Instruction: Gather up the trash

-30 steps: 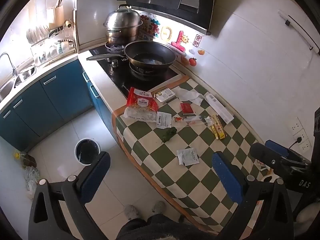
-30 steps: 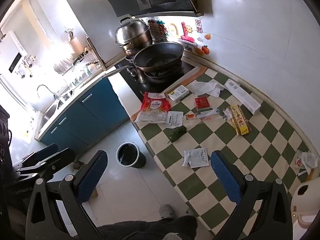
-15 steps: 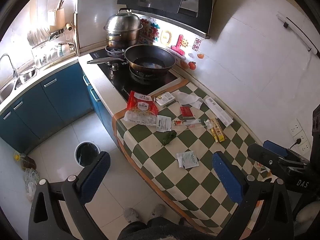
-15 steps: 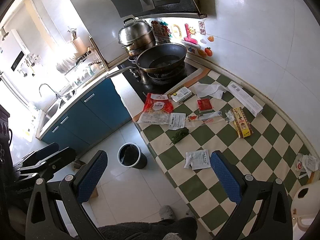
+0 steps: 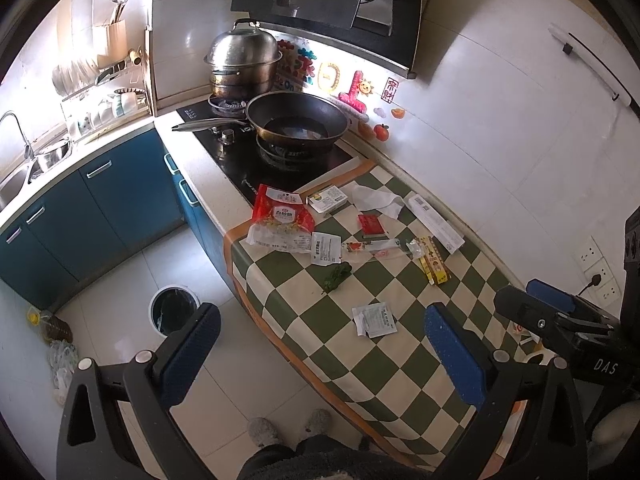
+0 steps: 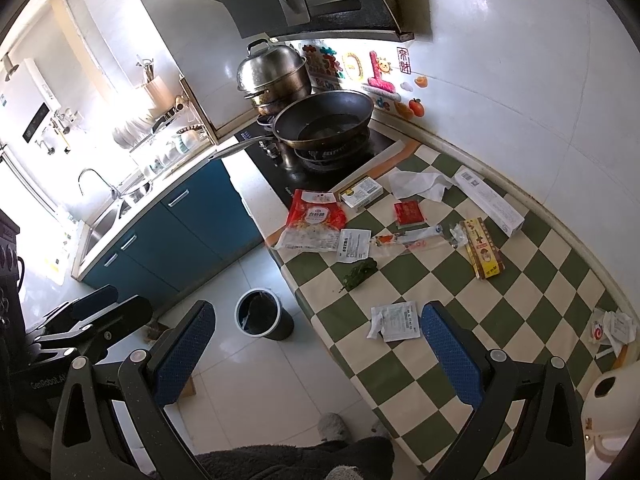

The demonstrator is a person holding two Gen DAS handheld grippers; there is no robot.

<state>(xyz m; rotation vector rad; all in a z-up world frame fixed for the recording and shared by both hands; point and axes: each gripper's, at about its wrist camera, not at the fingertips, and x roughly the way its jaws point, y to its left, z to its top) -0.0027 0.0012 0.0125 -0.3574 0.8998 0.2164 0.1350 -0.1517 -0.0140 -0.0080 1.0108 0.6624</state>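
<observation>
Trash lies scattered on the green-and-cream checkered counter [image 5: 400, 364]: a red and clear snack bag [image 5: 282, 222], a white sachet [image 5: 376, 319], a green leaf scrap [image 5: 338, 274], a red packet [image 5: 371, 225], a yellow wrapper [image 5: 434, 259], a crumpled tissue [image 5: 376, 198] and a small box [image 5: 327, 199]. The same sachet [image 6: 396, 320] and snack bag [image 6: 314, 220] show in the right wrist view. A round bin [image 5: 173, 312] stands on the floor beside the counter; it also shows in the right wrist view [image 6: 260, 314]. My left gripper [image 5: 320, 354] and right gripper [image 6: 318, 352] are both open, empty, and high above the counter edge.
A wok [image 5: 298, 122] and a steel pot [image 5: 242, 66] sit on the stove beyond the trash. Blue cabinets [image 5: 100, 204] and a sink [image 6: 104, 216] line the left. A long white box [image 6: 490, 200] lies by the wall. A white kettle [image 6: 612, 400] stands at right.
Both grippers have drawn slightly back and up, so the counter and trash look a little smaller and farther. Nothing was picked up; the jaws stayed open.
</observation>
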